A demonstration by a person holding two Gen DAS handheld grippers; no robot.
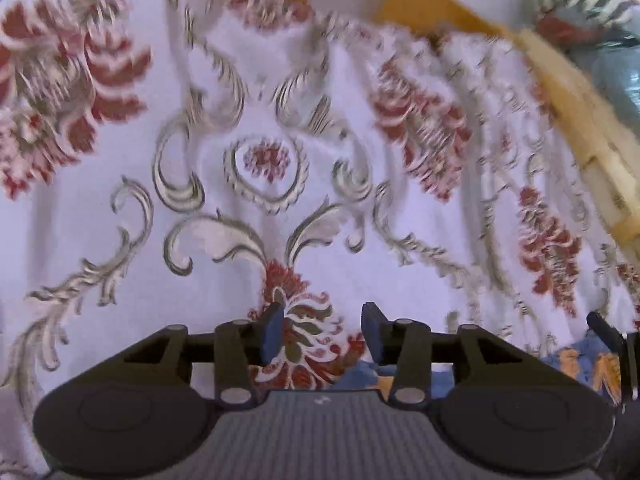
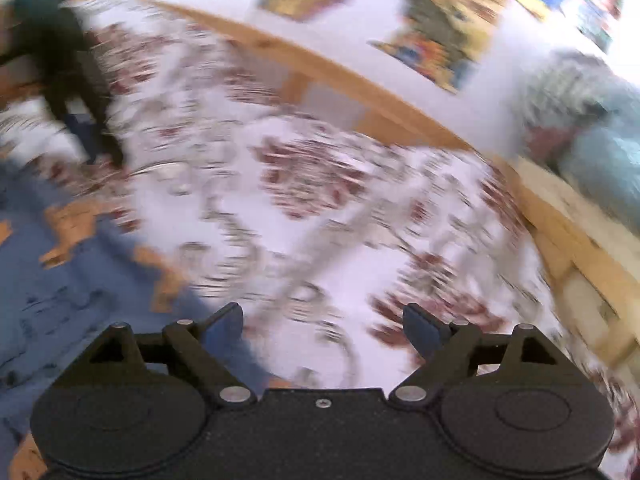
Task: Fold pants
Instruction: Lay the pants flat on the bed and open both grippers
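The pants are blue with orange prints and lie on a white bedspread with red flowers and grey scrolls. In the right wrist view they fill the lower left, beside the left finger. My right gripper is open above the bedspread at the pants' edge, holding nothing. My left gripper is open too, over the bedspread, with a strip of the pants showing behind its fingers and at the lower right. The left gripper shows as a dark blur in the right wrist view's upper left.
A wooden bed frame runs along the far and right edge of the bed. A striped and teal pillow or cushion lies beyond it. Colourful pictures hang on the white wall. The right wrist view is motion-blurred.
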